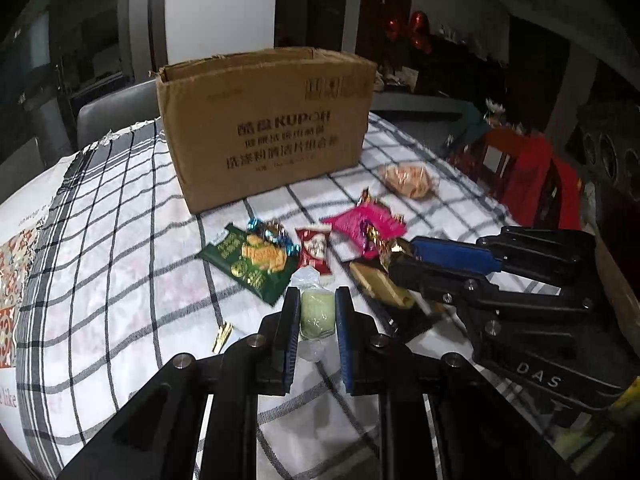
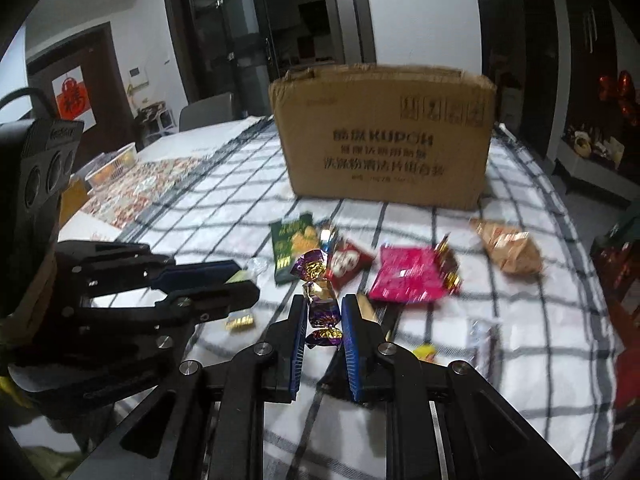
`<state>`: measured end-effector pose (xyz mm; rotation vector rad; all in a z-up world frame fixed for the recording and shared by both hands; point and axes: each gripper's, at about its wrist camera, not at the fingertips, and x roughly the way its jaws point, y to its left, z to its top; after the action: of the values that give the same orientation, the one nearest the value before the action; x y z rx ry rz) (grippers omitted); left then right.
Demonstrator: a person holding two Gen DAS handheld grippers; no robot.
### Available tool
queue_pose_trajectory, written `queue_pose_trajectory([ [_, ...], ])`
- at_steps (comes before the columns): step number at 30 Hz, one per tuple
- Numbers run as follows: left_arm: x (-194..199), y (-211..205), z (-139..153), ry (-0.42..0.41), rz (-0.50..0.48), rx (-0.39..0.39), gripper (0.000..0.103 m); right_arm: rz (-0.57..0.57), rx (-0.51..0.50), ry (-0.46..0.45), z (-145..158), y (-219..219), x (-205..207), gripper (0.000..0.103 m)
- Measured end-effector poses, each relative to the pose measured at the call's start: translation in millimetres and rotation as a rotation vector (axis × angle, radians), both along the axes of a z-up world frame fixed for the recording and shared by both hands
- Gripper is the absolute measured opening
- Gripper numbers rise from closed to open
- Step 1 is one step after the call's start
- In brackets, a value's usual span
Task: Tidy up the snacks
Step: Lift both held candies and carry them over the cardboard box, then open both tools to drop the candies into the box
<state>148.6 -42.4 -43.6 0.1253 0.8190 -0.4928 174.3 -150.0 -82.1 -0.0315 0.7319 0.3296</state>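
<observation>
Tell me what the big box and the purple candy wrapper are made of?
The big box looks like brown cardboard: dull, with torn, ragged top edges and printed letters. The purple candy wrapper, pinched in the right claw, looks like thin foil or foil-coated plastic: it glints gold and purple and is twisted at both ends. Which of the two, I can't tell.
</observation>
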Motion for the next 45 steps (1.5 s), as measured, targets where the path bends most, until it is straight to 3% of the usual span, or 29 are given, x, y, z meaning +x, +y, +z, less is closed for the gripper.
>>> queue_pose_trajectory([
  [11, 33, 6, 62, -0.110, 0.059, -0.037, 0.018, -0.030, 0.013, -0.110, 56, -4, 40, 0.019],
  [24, 109, 13, 114, -0.131, 0.090, -0.082, 0.018, -0.038, -0.005, -0.194, 119, 0, 109, 0.019],
  [31, 158, 7, 129, -0.119, 0.093, -0.075, 0.018, -0.051, -0.008, -0.162, 127, -4, 156, 0.019],
  [39, 205, -1, 124, -0.110, 0.115, -0.025, 0.019, -0.091, -0.027, -0.099, 116, -9, 204, 0.019],
  [40, 208, 0, 123, -0.110, 0.120, -0.017, 0.020, -0.093, -0.027, -0.095, 115, -11, 207, 0.020],
  [42, 209, 0, 125, -0.112, 0.134, -0.019, 0.043, -0.107, -0.030, -0.079, 112, -14, 210, 0.025],
  [44, 203, 4, 126, -0.131, 0.151, -0.024, 0.050, -0.121, -0.035, -0.084, 112, -17, 206, 0.043],
  [45, 199, 4, 127, -0.143, 0.150, -0.022, 0.051, -0.121, -0.033, -0.089, 112, -18, 203, 0.044],
])
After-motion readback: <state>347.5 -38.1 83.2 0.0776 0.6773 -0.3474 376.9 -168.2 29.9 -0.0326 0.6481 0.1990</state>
